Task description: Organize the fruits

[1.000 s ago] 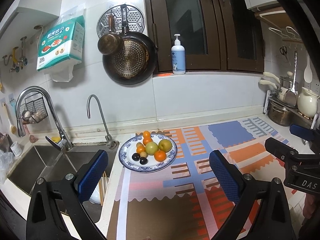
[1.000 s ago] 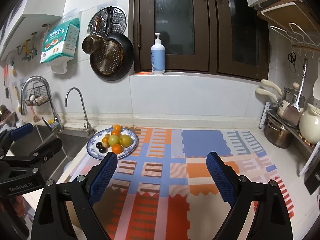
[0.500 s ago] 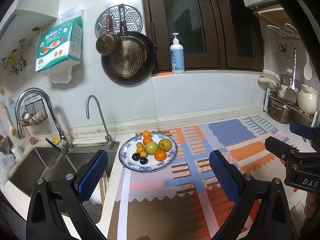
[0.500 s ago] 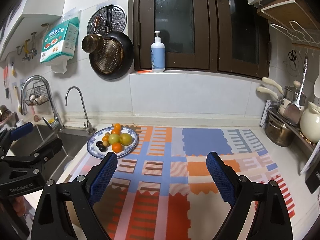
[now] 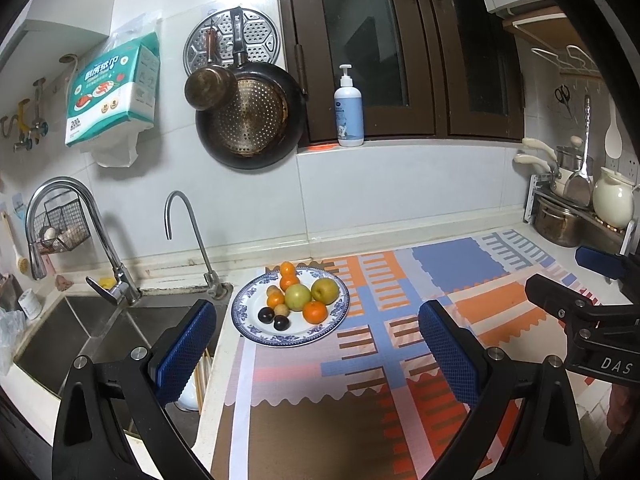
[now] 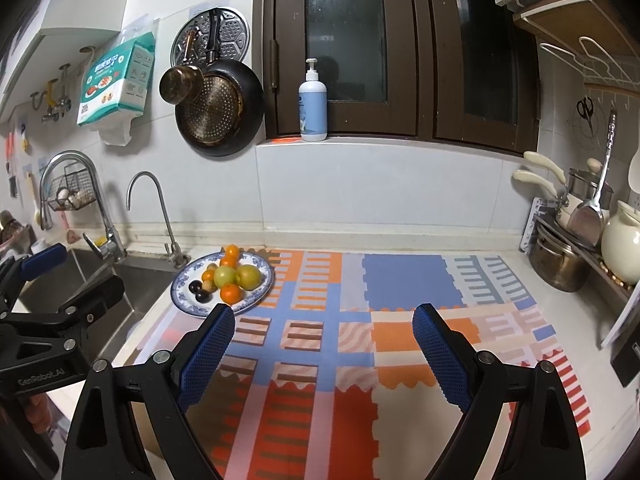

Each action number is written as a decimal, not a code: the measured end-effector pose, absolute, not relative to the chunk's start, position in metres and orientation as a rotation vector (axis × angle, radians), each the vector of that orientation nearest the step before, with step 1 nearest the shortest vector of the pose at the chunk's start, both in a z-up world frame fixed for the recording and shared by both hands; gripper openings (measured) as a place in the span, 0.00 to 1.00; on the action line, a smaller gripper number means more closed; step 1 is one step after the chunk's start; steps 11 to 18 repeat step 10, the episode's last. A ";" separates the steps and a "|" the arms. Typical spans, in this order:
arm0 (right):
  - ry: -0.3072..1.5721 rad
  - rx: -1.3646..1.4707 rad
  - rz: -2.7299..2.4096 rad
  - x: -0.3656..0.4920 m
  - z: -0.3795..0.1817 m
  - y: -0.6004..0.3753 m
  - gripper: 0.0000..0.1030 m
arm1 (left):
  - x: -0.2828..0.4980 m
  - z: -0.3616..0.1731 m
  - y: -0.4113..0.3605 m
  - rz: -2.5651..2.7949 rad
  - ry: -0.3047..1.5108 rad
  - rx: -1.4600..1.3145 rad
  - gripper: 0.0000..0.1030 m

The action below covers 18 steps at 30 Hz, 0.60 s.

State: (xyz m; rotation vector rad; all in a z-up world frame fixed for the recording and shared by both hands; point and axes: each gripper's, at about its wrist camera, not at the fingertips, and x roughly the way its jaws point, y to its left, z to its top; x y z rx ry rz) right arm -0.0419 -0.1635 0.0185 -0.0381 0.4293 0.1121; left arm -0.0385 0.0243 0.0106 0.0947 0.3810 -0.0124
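A blue-and-white plate [image 5: 250, 322] sits on the counter next to the sink and holds several fruits: two green pears [image 5: 298, 297], several oranges [image 5: 315, 312] and two dark plums [image 5: 265, 314]. The plate also shows in the right wrist view [image 6: 184, 300]. My left gripper [image 5: 316, 350] is open and empty, hovering above the mat just in front of the plate. My right gripper [image 6: 322, 344] is open and empty, over the middle of the mat, right of the plate.
A patterned mat [image 6: 400, 280] covers the counter. The sink [image 5: 80, 332] with two taps [image 5: 182, 220] lies left of the plate. Pots and a white jug [image 6: 622, 248] stand on a rack at the right. A pan [image 5: 250, 124] hangs on the wall.
Both views have shifted very slightly; the plate and fruits have not moved. Both grippers stay open.
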 end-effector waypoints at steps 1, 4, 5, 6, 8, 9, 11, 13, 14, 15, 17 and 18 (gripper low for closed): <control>0.431 -0.039 0.111 -0.041 0.018 -0.163 0.89 | -0.038 0.010 0.024 -0.013 0.381 0.094 1.00; 0.434 -0.040 0.110 -0.040 0.017 -0.164 0.89 | -0.037 0.010 0.023 -0.013 0.383 0.093 1.00; 0.435 -0.040 0.110 -0.039 0.017 -0.164 0.89 | -0.036 0.010 0.023 -0.013 0.385 0.092 1.00; 0.437 -0.040 0.109 -0.039 0.016 -0.164 0.89 | -0.036 0.009 0.023 -0.013 0.387 0.092 1.00; 0.440 -0.038 0.109 -0.038 0.015 -0.164 0.89 | -0.034 0.009 0.022 -0.011 0.392 0.091 1.00; 0.441 -0.037 0.107 -0.038 0.015 -0.165 0.89 | -0.033 0.008 0.022 -0.011 0.394 0.092 1.00; 0.443 -0.036 0.106 -0.037 0.014 -0.165 0.89 | -0.032 0.008 0.022 -0.009 0.396 0.092 1.00; 0.443 -0.036 0.106 -0.037 0.014 -0.165 0.89 | -0.032 0.008 0.022 -0.009 0.396 0.092 1.00; 0.443 -0.036 0.106 -0.037 0.014 -0.165 0.89 | -0.032 0.008 0.022 -0.009 0.396 0.092 1.00; 0.443 -0.036 0.106 -0.037 0.014 -0.165 0.89 | -0.032 0.008 0.022 -0.009 0.396 0.092 1.00; 0.443 -0.036 0.106 -0.037 0.014 -0.165 0.89 | -0.032 0.008 0.022 -0.009 0.396 0.092 1.00; 0.443 -0.036 0.106 -0.037 0.014 -0.165 0.89 | -0.032 0.008 0.022 -0.009 0.396 0.092 1.00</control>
